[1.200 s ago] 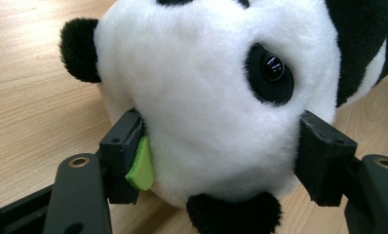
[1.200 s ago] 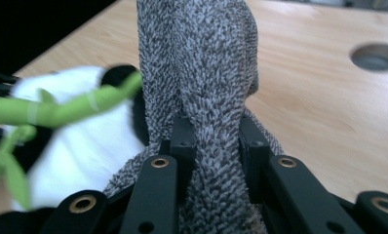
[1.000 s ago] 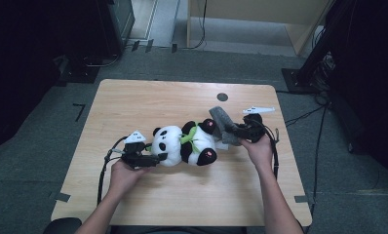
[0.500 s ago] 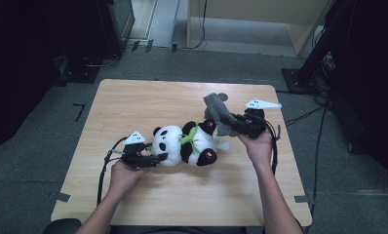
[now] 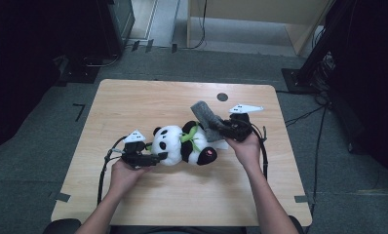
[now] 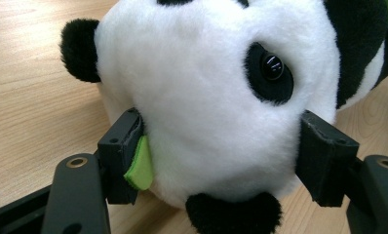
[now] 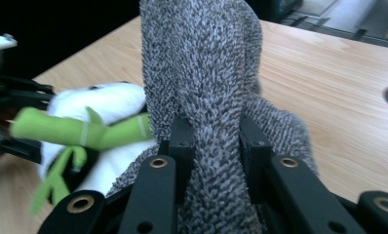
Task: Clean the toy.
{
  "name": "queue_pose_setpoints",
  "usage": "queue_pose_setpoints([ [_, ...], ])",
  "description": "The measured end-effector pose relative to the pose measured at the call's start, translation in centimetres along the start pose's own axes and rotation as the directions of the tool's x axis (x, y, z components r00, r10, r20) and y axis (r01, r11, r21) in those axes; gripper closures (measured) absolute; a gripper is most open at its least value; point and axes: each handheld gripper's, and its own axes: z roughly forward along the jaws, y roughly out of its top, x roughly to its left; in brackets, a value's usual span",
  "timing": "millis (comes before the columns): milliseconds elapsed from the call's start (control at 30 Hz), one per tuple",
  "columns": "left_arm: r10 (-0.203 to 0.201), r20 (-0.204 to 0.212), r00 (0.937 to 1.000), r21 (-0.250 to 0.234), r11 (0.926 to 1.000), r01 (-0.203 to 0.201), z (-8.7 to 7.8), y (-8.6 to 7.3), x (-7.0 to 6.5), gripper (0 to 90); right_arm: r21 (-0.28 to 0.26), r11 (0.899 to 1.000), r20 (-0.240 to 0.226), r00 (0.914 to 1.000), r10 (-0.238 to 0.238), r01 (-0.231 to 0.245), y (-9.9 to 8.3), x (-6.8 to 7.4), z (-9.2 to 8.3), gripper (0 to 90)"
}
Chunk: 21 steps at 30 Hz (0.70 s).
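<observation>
The toy panda (image 5: 182, 144) lies mid-bench, its head clamped between the left gripper's (image 5: 155, 157) jaws to steady it. At its right, the right gripper (image 5: 216, 127) pinches the grey sock (image 5: 205, 115) tight, likely for dressing it.

The panda's (image 6: 216, 97) body is cut off by the frame's edge in the left gripper view. In the right gripper view, it (image 7: 99, 131) is largely hidden by the grey cloth (image 7: 202, 83), and its bamboo sprig (image 7: 80, 129) is blurred.

panda plush (image 5: 182, 144): 1 | grey cloth (image 5: 205, 116): 1 (fuzzy) | tools: 2 | table (image 5: 133, 102): 1
</observation>
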Motion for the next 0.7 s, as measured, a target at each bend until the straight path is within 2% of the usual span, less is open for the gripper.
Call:
queue_pose_setpoints([
  [367, -0.014, 0.011, 0.9998, -0.004, 0.9999, 0.014, 0.0, 0.0, 0.2, 29.4, 0.028, 0.996, 0.042, 0.9957, 0.082, -0.084, -1.3, -2.4, -0.7, 74.2],
  [567, -0.011, 0.015, 0.9998, 0.001, 0.9999, 0.011, 0.0, 0.1, 0.3, 29.1, 0.063, 0.991, 0.078, 0.9909, 0.109, -0.114, -2.3, -3.4, -0.9, 74.5],
  [700, -0.011, 0.016, 0.9998, -0.001, 0.9999, 0.011, 0.0, 0.0, 0.3, 29.0, 0.086, 0.988, 0.119, 0.9856, 0.120, -0.131, -2.8, -4.1, -1.3, 74.7],
])
